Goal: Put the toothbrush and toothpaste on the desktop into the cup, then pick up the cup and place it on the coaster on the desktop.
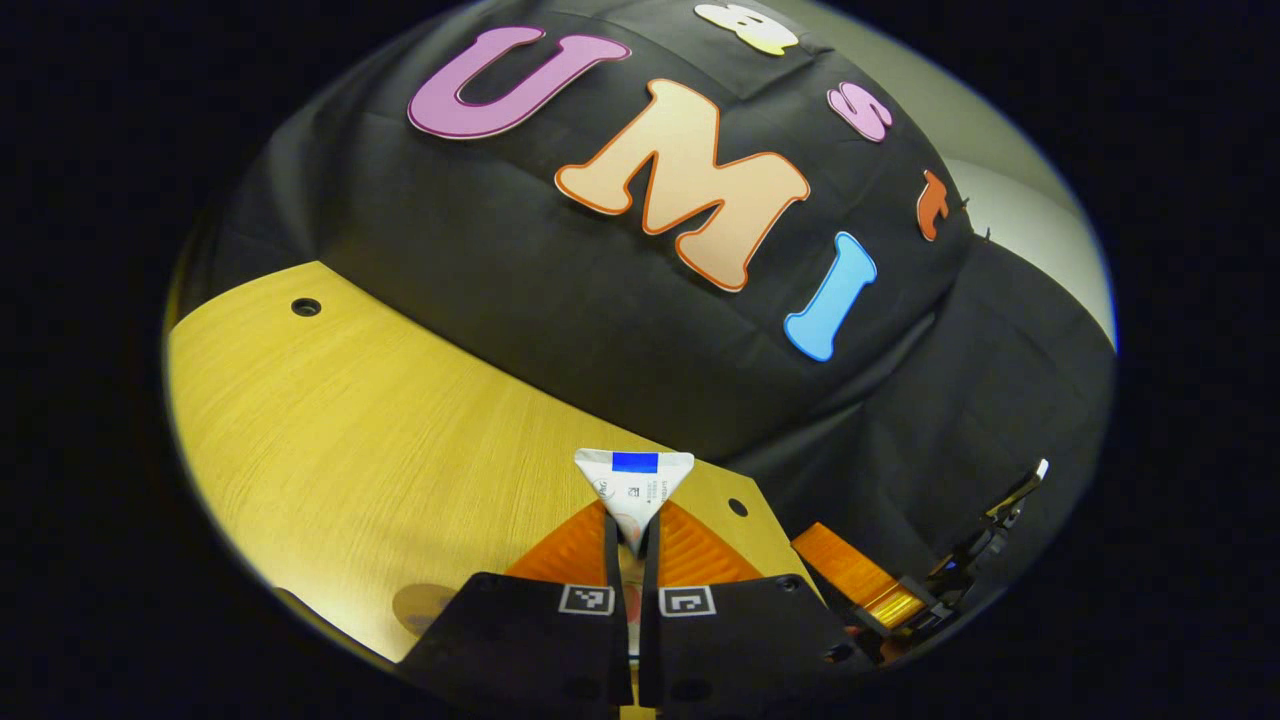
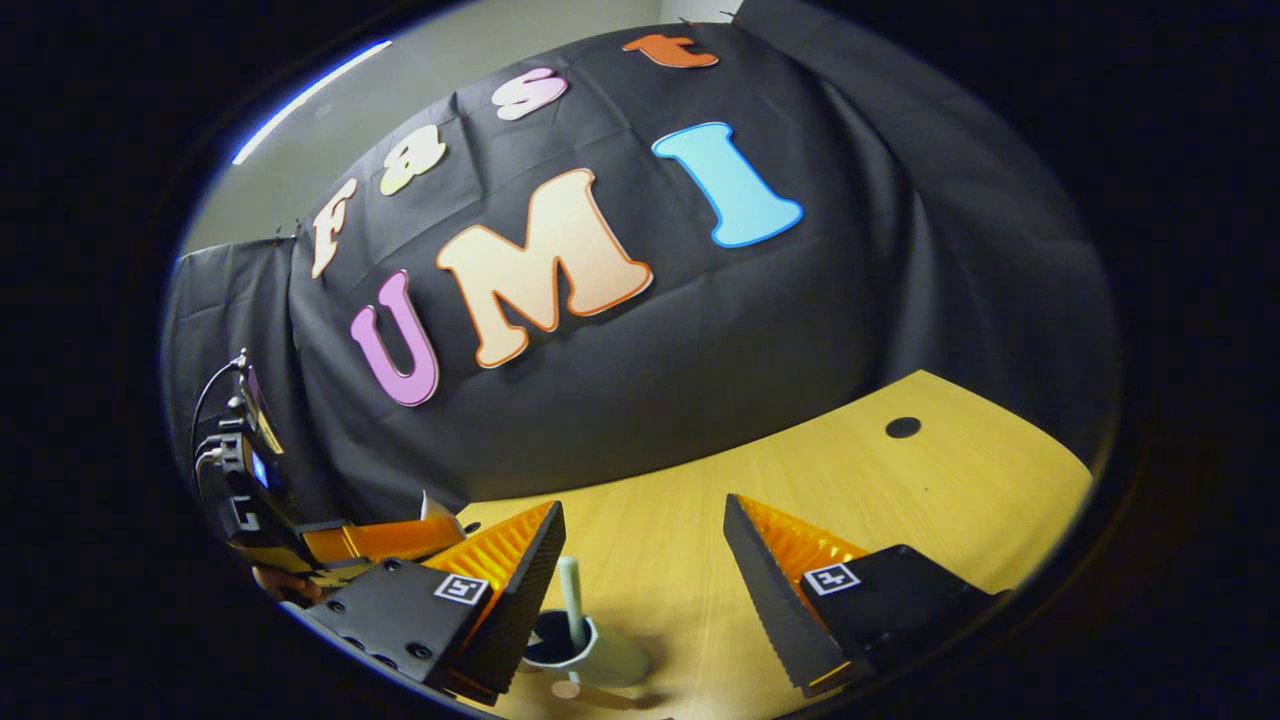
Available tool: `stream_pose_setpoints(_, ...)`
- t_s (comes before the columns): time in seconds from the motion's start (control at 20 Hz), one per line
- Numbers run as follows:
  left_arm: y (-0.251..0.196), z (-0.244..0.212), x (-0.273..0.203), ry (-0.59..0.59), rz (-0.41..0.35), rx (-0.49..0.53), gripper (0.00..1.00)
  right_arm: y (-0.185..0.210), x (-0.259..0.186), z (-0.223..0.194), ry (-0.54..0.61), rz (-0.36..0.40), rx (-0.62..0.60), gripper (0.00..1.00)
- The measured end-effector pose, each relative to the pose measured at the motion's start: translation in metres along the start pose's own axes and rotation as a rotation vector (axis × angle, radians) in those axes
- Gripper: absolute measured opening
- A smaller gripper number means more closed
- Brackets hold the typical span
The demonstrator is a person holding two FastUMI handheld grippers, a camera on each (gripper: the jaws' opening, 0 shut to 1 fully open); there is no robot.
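White and soft, the toothpaste tube (image 1: 634,492) sits pinched by its flat crimped end between the two fingers of the left gripper (image 1: 632,540), lifted clear above the wooden desktop (image 1: 380,450). Closed tight on the tube, with only a thin slit left between the fingers. Probably light and a little squashy in the body, so better held near the stiff crimped end, as now, than on the belly, where pressure may push paste toward the cap. Smooth plastic skin, likely slippery; worth keeping the grip firm while tilting.

Seen from the right gripper view, the cup (image 2: 590,652) stands on the desktop (image 2: 900,500) low between the fingers of the right gripper (image 2: 640,600), with the toothbrush (image 2: 572,592) already standing upright inside. Spread wide, those fingers, and holding nothing. Off to the side there, the left gripper (image 2: 385,541) with a corner of the tube (image 2: 438,507) peeking out.

Likely rigid and heavier than the tube, the cup; possibly tippy with the tall brush leaning inside. Best taken across the wall from both sides, below the rim, and kept upright on the way. Cannot tell where the coaster lies.
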State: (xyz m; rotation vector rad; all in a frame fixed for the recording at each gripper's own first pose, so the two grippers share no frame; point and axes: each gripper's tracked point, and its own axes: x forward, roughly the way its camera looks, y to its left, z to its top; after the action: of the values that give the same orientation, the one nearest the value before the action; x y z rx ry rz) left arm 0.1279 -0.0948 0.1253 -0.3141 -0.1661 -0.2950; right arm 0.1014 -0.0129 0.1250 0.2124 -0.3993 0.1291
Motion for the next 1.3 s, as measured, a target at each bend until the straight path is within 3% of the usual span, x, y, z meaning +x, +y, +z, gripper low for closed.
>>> stream_pose_setpoints(0.2,-0.001,-0.024,0.010,0.020,0.019,0.060,0.02,-0.026,-0.018,0.008,-0.026,-0.060,-0.009,0.98)
stream_pose_setpoints(0.25,-0.002,-0.029,0.012,0.019,0.025,0.075,0.02,-0.032,-0.022,0.010,-0.026,-0.074,-0.012,0.93)
stream_pose_setpoints(0.3,0.000,-0.034,0.013,0.026,0.035,0.094,0.02,-0.036,-0.028,0.010,-0.024,-0.080,-0.009,0.98)
stream_pose_setpoints(0.4,0.004,-0.042,0.013,0.033,0.058,0.147,0.02,-0.043,-0.035,0.011,-0.020,-0.095,-0.012,0.98)
stream_pose_setpoints(0.7,-0.004,-0.044,0.007,-0.003,0.041,0.214,0.07,-0.044,-0.050,0.004,0.008,-0.094,-0.033,0.98)
stream_pose_setpoints(0.85,-0.013,-0.050,0.000,0.001,-0.001,0.233,0.13,-0.037,-0.053,0.002,0.018,-0.081,-0.046,0.98)
stream_pose_setpoints(1.0,-0.013,-0.067,-0.010,0.041,-0.018,0.266,0.56,-0.033,-0.054,0.000,0.028,-0.071,-0.051,0.98)
stream_pose_setpoints(1.2,0.003,-0.075,-0.027,0.067,0.014,0.297,0.90,-0.026,-0.055,-0.004,0.047,-0.055,-0.059,0.98)
stream_pose_setpoints(1.3,0.011,-0.071,-0.038,0.066,0.030,0.295,0.92,-0.020,-0.057,-0.011,0.077,-0.043,-0.078,0.98)
